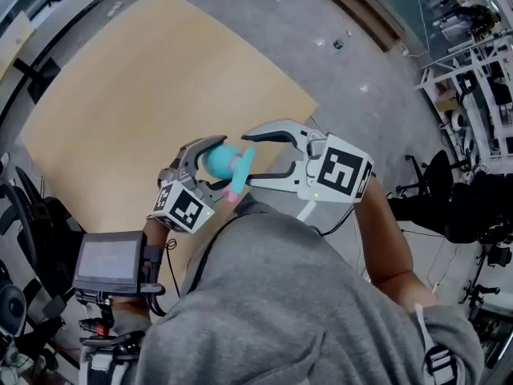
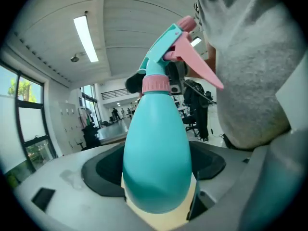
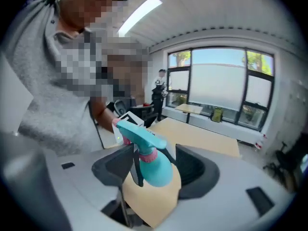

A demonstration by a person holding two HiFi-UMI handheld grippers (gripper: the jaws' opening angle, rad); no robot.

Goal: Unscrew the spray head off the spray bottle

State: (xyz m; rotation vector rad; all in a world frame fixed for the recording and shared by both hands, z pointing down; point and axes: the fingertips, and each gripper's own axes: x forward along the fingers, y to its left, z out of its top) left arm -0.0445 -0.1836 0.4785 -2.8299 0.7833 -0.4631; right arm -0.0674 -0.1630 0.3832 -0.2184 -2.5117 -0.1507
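Observation:
A teal spray bottle [image 1: 216, 160] lies level in the air above the near edge of the tan table [image 1: 152, 95]. My left gripper [image 1: 207, 168] is shut on its round body [image 2: 156, 153]. A pink collar [image 2: 155, 84] joins the body to the teal spray head [image 2: 162, 46], which carries a pink trigger [image 2: 195, 64]. My right gripper [image 1: 247, 159] stands open, one finger on each side of the spray head [image 1: 245, 164]. In the right gripper view the collar [image 3: 147, 155] and head [image 3: 139, 133] sit between the dark pads [image 3: 115, 163] with a gap at the right pad.
A grey sleeve and torso [image 1: 280, 311] fill the near part of the head view. A small screen [image 1: 108, 263] sits at the left forearm. Office chairs [image 1: 445, 183] and white shelving [image 1: 473, 79] stand on the grey floor at the right.

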